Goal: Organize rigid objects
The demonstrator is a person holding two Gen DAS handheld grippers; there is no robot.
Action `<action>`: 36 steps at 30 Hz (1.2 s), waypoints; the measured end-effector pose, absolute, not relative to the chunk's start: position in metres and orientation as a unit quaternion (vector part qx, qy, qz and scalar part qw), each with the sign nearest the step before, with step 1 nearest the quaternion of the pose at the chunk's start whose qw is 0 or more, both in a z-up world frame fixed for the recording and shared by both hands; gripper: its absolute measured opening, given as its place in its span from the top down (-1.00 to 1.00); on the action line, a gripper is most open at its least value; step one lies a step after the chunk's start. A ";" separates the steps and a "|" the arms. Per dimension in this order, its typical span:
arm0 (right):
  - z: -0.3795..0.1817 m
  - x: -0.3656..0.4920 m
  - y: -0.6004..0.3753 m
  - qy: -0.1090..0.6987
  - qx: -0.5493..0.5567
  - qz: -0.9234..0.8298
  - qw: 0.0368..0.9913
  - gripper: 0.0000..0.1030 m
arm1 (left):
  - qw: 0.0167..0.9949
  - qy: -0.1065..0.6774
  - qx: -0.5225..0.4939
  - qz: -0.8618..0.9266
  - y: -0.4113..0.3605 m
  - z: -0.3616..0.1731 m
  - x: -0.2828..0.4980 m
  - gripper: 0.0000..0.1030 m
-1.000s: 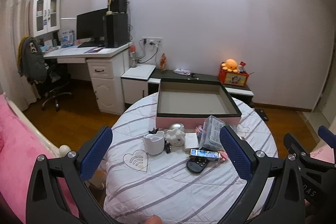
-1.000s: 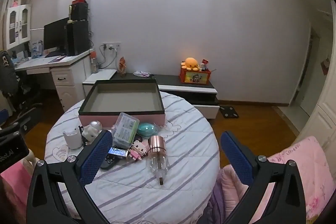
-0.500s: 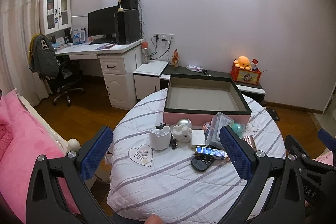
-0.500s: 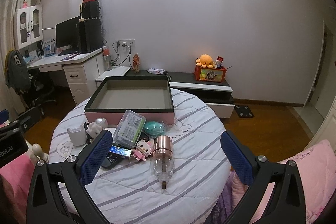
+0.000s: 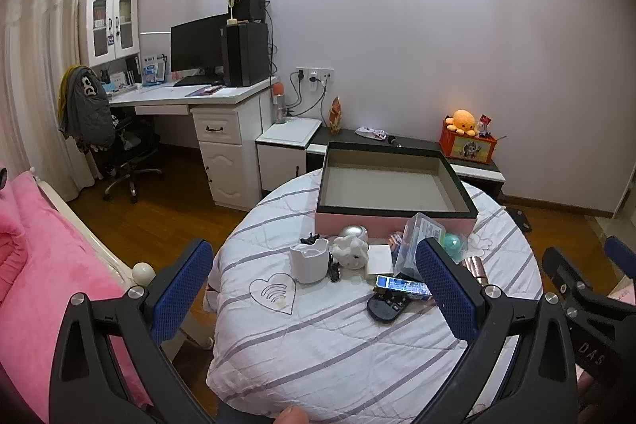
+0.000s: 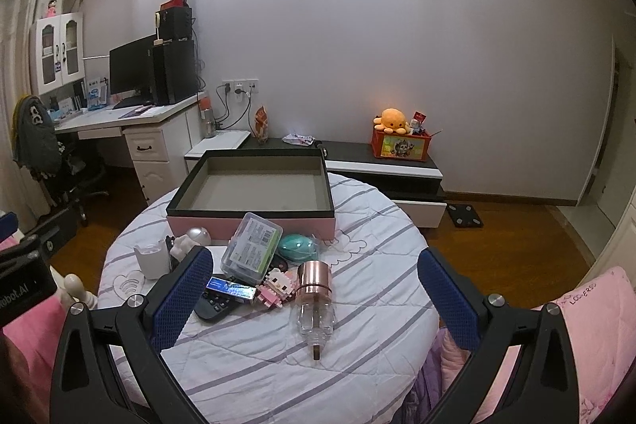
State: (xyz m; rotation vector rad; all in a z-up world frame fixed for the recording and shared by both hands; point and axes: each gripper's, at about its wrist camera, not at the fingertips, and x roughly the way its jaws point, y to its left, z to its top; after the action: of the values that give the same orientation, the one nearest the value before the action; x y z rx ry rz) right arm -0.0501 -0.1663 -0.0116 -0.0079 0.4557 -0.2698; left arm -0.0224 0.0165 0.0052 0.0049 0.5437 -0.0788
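Striped round table (image 6: 357,356) amid bedroom desk (image 5: 190,98), wooden floor (image 5: 167,205)

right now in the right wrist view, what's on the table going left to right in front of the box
white cup → clear plastic case → teal round thing → copper-capped bottle

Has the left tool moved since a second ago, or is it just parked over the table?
Yes. The open left tool has swung left and pulled back: the pink box now sits further right and lower in its view, and more of the desk shows.
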 end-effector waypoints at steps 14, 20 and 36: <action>-0.010 -0.049 -0.167 0.227 -0.003 -0.133 0.965 -1.00 | 0.962 0.270 0.003 -0.040 0.019 0.002 -0.023 -1.00; -0.010 -0.049 -0.167 0.227 -0.003 -0.135 0.965 -1.00 | 0.962 0.270 0.001 -0.040 0.020 0.001 -0.023 -1.00; -0.016 -0.040 -0.171 0.237 -0.001 -0.139 0.961 -1.00 | 0.957 0.287 0.003 -0.041 0.022 -0.013 -0.008 -1.00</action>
State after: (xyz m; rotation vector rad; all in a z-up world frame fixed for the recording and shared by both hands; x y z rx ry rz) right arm -0.0398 -0.1715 -0.0162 -0.0030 0.4807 -0.2816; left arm -0.0080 0.0218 -0.0132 0.0064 0.5830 -0.0834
